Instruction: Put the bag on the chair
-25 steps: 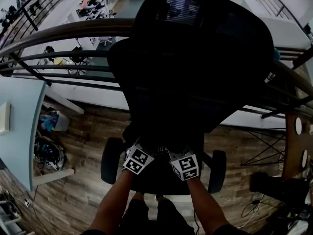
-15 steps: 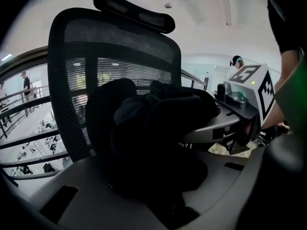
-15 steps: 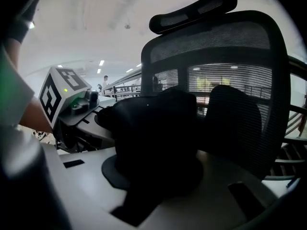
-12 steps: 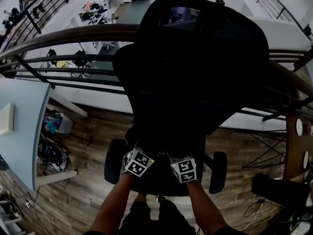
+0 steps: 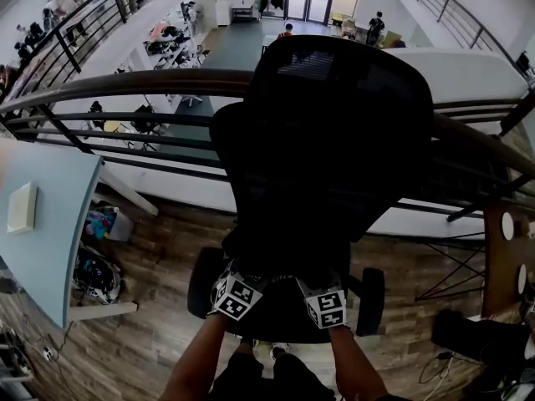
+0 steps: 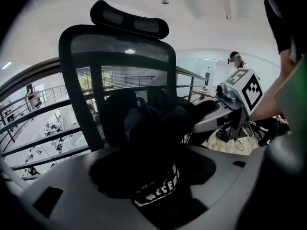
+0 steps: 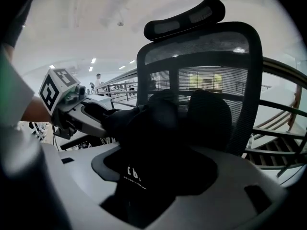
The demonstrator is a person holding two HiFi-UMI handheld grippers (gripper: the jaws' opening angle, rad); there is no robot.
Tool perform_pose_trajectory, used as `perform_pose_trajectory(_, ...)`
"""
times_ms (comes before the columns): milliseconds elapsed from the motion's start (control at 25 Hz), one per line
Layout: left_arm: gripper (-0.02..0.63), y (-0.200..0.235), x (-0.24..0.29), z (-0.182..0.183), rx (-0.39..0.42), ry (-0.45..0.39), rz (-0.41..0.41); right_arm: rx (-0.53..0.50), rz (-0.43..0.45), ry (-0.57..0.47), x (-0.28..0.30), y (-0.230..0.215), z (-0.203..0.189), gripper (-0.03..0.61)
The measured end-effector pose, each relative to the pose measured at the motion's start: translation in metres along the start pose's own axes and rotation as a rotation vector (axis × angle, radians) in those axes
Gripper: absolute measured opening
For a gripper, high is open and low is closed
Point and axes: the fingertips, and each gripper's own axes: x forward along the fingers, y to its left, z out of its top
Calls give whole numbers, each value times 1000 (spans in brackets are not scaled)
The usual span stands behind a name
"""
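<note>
As one bag (image 6: 158, 128) rests on one chair (image 5: 334, 140), left gripper (image 5: 247, 272) and right gripper (image 5: 313, 276) have just opened, bag fabric between slack jaws; wood floor (image 5: 150, 341) below, railing (image 5: 125, 82) beyond.

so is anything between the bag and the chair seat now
Nothing visible: the bag already rests on the chair. The left gripper and right gripper have just been opening, bag fabric loose between their jaws.
</note>
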Motion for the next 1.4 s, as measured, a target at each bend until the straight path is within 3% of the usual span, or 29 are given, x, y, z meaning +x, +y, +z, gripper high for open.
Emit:
perform_pose_trajectory(240,273,-2,-41,14,-21,-38,33,-46,-9,58,-32,6,-9,279)
perform_pose_trajectory(440,273,-8,-70,45,-29,-96,53,-27,3,64,-55,9,4,281)
perform_pose_trajectory(720,272,-29,-92,85,-17,-163,45,-27,7,-101,-91,9,75,279)
perform_pose_trajectory(920,267,-29,-112,113,46,-194,65,-34,-7,-215,-100,22,124,280)
perform_pose_trajectory(1120,233,-24,-139,142,76,-270,107,-75,-4,-294,-113,37,157,279)
perform_pose_trajectory(1400,163,-18,-176,164,54,-360,135,-136,31,-410,-143,68,204,263)
